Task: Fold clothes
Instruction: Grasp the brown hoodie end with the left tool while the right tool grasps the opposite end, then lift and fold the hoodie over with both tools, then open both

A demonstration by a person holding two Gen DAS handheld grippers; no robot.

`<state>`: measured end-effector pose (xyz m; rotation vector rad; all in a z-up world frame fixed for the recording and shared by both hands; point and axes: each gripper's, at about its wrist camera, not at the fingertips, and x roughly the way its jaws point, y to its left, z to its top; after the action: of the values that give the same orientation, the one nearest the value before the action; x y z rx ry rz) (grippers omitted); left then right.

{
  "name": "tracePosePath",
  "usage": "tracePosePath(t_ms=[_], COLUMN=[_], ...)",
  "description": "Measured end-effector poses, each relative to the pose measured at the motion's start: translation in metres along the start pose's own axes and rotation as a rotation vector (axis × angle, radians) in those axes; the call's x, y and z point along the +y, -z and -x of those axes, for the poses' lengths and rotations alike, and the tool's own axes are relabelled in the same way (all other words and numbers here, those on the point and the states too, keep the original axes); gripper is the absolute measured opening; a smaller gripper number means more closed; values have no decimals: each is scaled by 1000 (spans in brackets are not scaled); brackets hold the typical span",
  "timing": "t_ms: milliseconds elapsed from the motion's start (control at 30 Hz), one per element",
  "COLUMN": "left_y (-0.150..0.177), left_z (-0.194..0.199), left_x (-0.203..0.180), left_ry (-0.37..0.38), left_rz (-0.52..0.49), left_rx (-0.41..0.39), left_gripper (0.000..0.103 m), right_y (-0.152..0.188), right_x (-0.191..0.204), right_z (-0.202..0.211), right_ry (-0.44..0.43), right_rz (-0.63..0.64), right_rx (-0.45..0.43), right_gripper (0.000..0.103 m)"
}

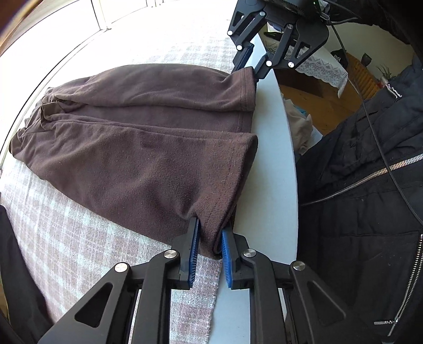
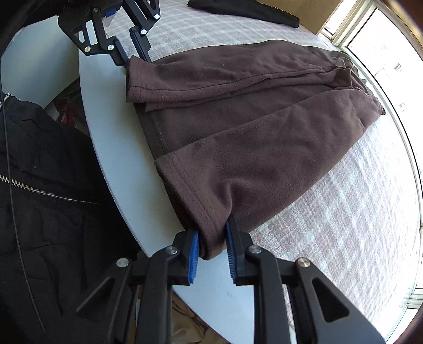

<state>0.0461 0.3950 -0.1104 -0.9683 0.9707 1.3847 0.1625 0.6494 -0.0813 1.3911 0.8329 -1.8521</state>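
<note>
A brown fleece garment (image 1: pixel 145 148) (image 2: pixel 264 132) lies flat on the table, its two sides folded in over the middle and its hem toward the near edge. In the left wrist view, my left gripper (image 1: pixel 210 238) is shut on one hem corner, the cloth pinched between its blue pads (image 1: pixel 192 251). My right gripper (image 1: pixel 252 66) grips the other hem corner at the top of that view. In the right wrist view, the right gripper (image 2: pixel 211 238) is shut on its corner, and the left gripper (image 2: pixel 134 57) holds the far corner.
A plaid cloth (image 1: pixel 66 238) (image 2: pixel 343 198) covers most of the round pale table (image 1: pixel 275 158) (image 2: pixel 119 148). A person in a black zipped jacket (image 1: pixel 357 198) (image 2: pixel 39 198) stands at the table's edge. Another black garment (image 2: pixel 251 10) lies at the far side, near bright windows (image 2: pixel 383 39).
</note>
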Motion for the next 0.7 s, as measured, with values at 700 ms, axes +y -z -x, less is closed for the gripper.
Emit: tracePosePath(t_ms=[700], left_y=[-10], left_z=[1], left_x=[7], left_ry=[-16], left_rz=[82], left_rx=[-22], left_gripper=[12], right_y=[14], right_x=[20], right_z=[8], right_ry=[22], right_rz=[-27], right_rx=[-14], right_gripper=[23])
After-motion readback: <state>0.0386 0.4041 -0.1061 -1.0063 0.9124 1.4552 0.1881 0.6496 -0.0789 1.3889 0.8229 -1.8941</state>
